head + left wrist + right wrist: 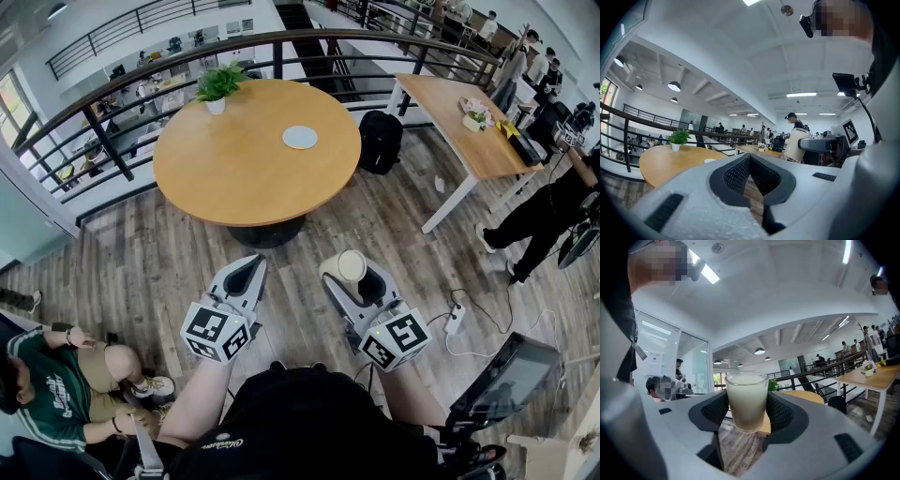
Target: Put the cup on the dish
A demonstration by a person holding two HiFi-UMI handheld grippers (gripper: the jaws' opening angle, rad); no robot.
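A frosted tumbler-like cup (pixel 352 266) stands upright between the jaws of my right gripper (pixel 354 279), which is shut on it above the wooden floor. In the right gripper view the cup (pixel 746 390) fills the middle, with both black pads pressed on its sides. The dish (pixel 300 137), a small pale round plate, lies on the round wooden table (pixel 234 178) ahead, right of its centre. My left gripper (pixel 253 262) is level beside the right one, its jaws closed with nothing between them. The left gripper view shows the dish (pixel 710 161) and the cup (pixel 796 145) off to the right.
A potted plant (pixel 217 86) stands at the table's far edge, before a curved black railing (pixel 112 141). A black backpack (pixel 380 141) leans by a rectangular desk (pixel 464 127) on the right. A person sits at lower left (pixel 56 384); another stands at right (pixel 544 211).
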